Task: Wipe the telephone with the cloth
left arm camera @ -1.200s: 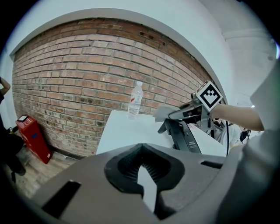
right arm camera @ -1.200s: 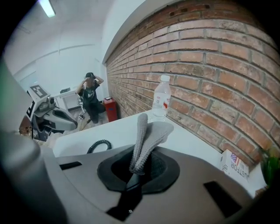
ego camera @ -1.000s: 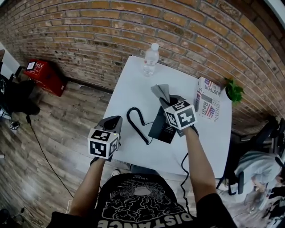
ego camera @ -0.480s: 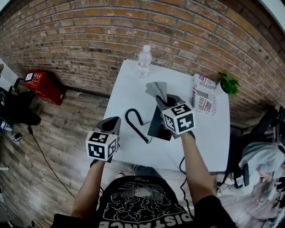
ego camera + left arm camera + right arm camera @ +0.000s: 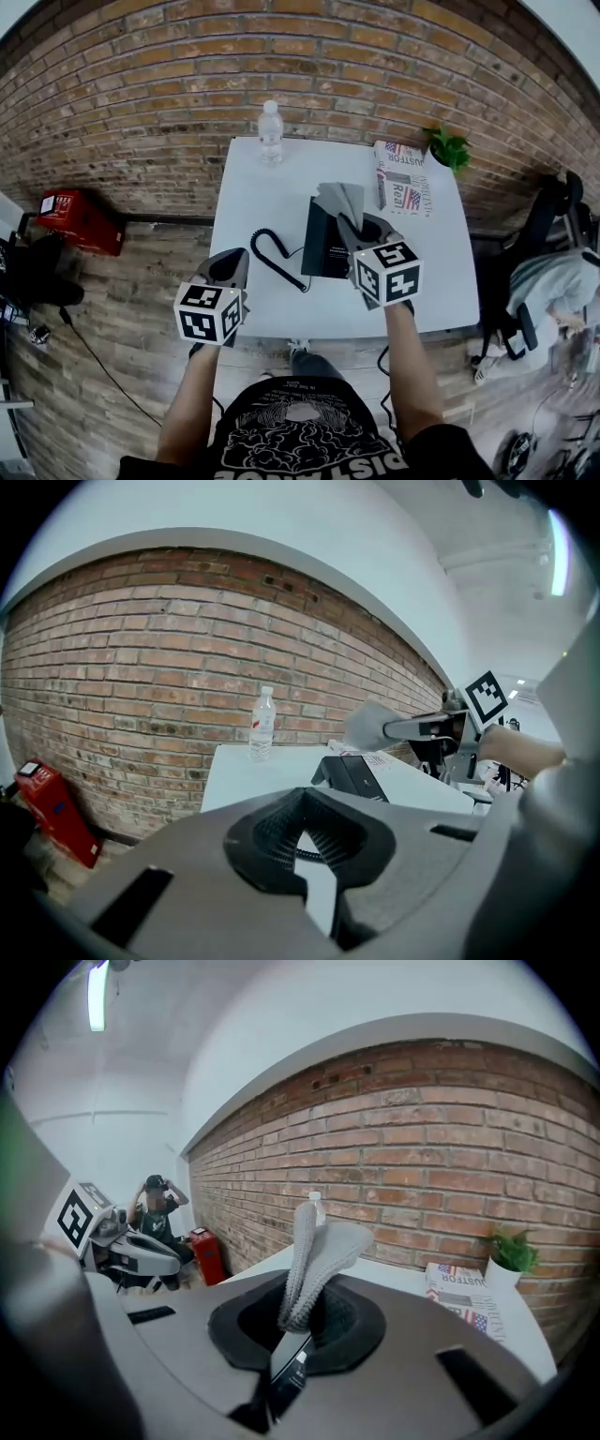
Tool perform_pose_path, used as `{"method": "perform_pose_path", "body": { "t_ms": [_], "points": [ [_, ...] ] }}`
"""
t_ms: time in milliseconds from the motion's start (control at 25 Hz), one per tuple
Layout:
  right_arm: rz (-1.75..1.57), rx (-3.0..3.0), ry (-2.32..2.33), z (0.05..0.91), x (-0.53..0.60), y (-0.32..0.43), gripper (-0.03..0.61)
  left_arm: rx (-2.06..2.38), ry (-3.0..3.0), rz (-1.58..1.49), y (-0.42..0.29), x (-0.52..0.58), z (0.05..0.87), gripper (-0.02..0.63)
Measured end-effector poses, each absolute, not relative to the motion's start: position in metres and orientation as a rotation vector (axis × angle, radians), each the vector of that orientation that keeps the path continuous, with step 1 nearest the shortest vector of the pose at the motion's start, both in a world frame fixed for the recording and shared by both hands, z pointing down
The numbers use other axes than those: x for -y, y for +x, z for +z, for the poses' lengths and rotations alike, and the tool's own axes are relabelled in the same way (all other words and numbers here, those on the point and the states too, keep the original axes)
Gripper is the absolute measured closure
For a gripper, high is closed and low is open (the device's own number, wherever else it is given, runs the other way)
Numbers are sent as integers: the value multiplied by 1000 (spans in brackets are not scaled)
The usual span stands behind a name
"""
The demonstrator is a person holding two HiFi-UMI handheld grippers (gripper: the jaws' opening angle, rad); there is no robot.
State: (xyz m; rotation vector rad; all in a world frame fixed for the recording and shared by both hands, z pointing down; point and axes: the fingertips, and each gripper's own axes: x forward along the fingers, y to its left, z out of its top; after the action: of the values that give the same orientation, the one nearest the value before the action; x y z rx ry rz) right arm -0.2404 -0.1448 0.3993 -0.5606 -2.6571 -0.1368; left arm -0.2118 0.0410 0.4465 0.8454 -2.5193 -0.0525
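Note:
A black telephone (image 5: 325, 246) lies in the middle of the white table (image 5: 246, 192), with its coiled cord (image 5: 270, 253) curling off to the left. My right gripper (image 5: 353, 223) hovers over the phone's far right part and is shut on a grey cloth (image 5: 339, 198), which stands up folded between the jaws (image 5: 314, 1258). Through the gap below the cloth a strip of the telephone (image 5: 286, 1374) shows. My left gripper (image 5: 232, 265) hangs at the table's near left edge, left of the cord, shut with nothing in it (image 5: 302, 832). From there I see the telephone (image 5: 361, 774) and the cloth (image 5: 369, 726).
A clear water bottle (image 5: 270, 131) stands at the table's far edge. A folded newspaper (image 5: 400, 178) and a small green plant (image 5: 447, 148) sit at the far right corner. A brick wall runs behind. A red box (image 5: 80, 220) lies on the floor to the left.
The head view has swung, so the table now sits squarer in the frame. The right gripper still holds the cloth over the phone. The left gripper stays by the table's near left edge.

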Motion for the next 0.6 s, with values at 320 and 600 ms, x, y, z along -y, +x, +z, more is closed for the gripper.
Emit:
{"method": "perform_pose_path", "body": {
  "t_ms": [320,600],
  "points": [
    [-96,2731,-443,388,151,-177,566,2560,887,-7,-181,-44,427,607],
    [-63,2762,-384,388,145,-124,566,2569,926,32,-152,-39,415,607]
  ]
}}
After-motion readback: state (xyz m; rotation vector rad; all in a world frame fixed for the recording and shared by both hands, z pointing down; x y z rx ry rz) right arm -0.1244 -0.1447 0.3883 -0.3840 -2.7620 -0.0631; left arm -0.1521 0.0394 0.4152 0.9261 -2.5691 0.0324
